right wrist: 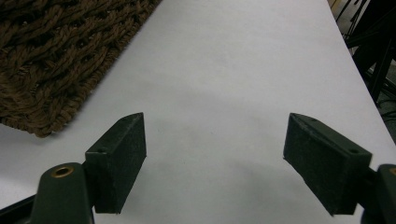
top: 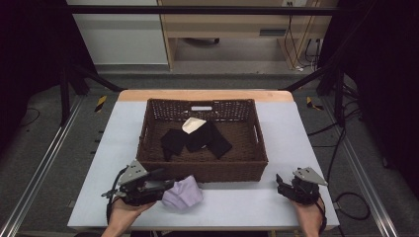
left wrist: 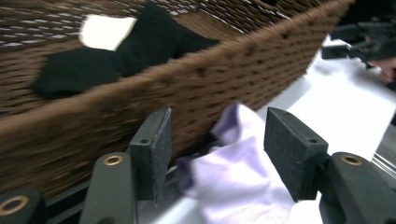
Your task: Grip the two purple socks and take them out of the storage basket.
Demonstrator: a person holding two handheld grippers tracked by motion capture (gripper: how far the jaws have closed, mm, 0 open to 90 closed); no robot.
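A crumpled lilac cloth (top: 183, 193) (left wrist: 233, 182) lies on the white table just in front of the brown wicker basket (top: 202, 172) (left wrist: 243, 74). My left gripper (top: 165, 185) (left wrist: 219, 154) is low at the table's near left. Its jaws stand wide on either side of the cloth and do not press on it. Inside the basket lie black cloths (top: 197, 139) (left wrist: 74, 70) and a cream one (top: 193, 124) (left wrist: 105, 31). At the near right my right gripper (top: 282, 185) (right wrist: 215, 158) is open over bare table, with nothing between its jaws.
The basket stands mid-table, and its near right corner (right wrist: 42, 84) sits left of my right gripper. The white tabletop (top: 247, 202) (right wrist: 233, 70) runs along the front and both sides. Metal rails and cables flank the table on the floor.
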